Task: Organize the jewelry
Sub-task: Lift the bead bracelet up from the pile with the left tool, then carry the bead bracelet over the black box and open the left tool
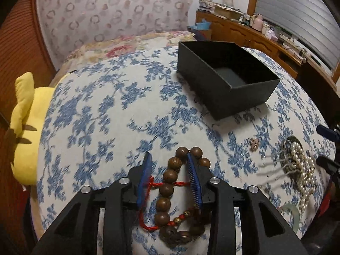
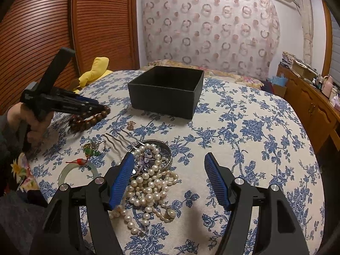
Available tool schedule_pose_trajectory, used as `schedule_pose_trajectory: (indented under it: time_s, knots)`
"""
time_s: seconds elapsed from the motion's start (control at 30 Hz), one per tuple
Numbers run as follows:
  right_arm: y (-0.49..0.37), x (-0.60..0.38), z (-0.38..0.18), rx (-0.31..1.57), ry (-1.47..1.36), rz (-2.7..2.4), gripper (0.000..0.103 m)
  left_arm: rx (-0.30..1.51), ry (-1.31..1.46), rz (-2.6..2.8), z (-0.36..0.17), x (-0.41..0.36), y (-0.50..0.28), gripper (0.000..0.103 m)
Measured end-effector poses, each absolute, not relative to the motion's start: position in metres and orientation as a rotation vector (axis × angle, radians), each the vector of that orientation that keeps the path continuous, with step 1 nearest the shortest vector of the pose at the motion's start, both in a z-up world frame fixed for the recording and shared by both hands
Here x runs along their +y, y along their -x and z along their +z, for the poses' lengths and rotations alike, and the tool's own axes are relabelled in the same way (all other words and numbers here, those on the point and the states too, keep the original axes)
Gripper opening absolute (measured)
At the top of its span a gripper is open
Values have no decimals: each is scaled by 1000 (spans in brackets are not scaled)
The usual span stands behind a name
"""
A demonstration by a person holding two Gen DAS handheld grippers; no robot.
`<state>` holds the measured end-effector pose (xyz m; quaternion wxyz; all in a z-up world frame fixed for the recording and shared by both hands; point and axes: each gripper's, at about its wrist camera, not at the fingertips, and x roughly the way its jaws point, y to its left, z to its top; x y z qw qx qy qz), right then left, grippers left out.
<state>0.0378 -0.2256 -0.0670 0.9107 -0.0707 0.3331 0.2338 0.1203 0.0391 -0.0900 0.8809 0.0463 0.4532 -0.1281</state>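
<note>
The step in hand looks like the pickup of the wooden bead bracelet (image 1: 170, 182), which lies on the blue-flowered bedspread (image 1: 102, 114) on the near left side of the black box (image 1: 225, 78), the open container that the jewelry is presumably meant to go into. The left gripper (image 1: 167, 159) is lowered over the bracelet with its jaws partly spread; a run of beads and the red cord (image 1: 148, 226) sit between the blue pads (image 1: 192, 176), but a gap shows on the left, so I judge the pads are not yet pinching anything, though one bead by the right pad may be touching it. The next move calls for closing on a firm bead section rather than the thin cord, then lifting clear and carrying it over the box rim. The right gripper (image 2: 170, 157) hangs with jaws wide apart and empty, above the pearl necklace (image 2: 148, 182), which is heaped over a round dish (image 2: 163, 148) nearer to the camera than the box. Left of that heap lie a metal hair comb (image 2: 114, 142), a pale jade bangle (image 2: 78, 171) and a small green pendant (image 2: 91, 150); a tiny pinkish piece (image 2: 131, 125) just before the box is too small to identify. The box floor is largely hidden by its walls, so whether anything is inside cannot be told, and the bracelet's near end is cut off beneath the gripper body.
</note>
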Motion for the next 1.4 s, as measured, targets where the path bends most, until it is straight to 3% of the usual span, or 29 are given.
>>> schedule_pose_trajectory:
  time_s: [0.07,0.7,1.07,1.33,1.4]
  knots:
    - [-38,-227,-67,687,147,481,71,956,-92,-281,-91,38,-125,13]
    - [-43,-215,-67,688,152,511,71,673,13,-362,0,26,-68,12]
    - [-44,-172,-59,715,152,698,45,643,48,-326,1,38,-44,12]
    - [-46,-124,-72,795,234,823,38,650,66,-316,-8,49,-33,12]
    - [-50,-116,-79,829,255,840,31,649,70,-315,-9,51,-31,12]
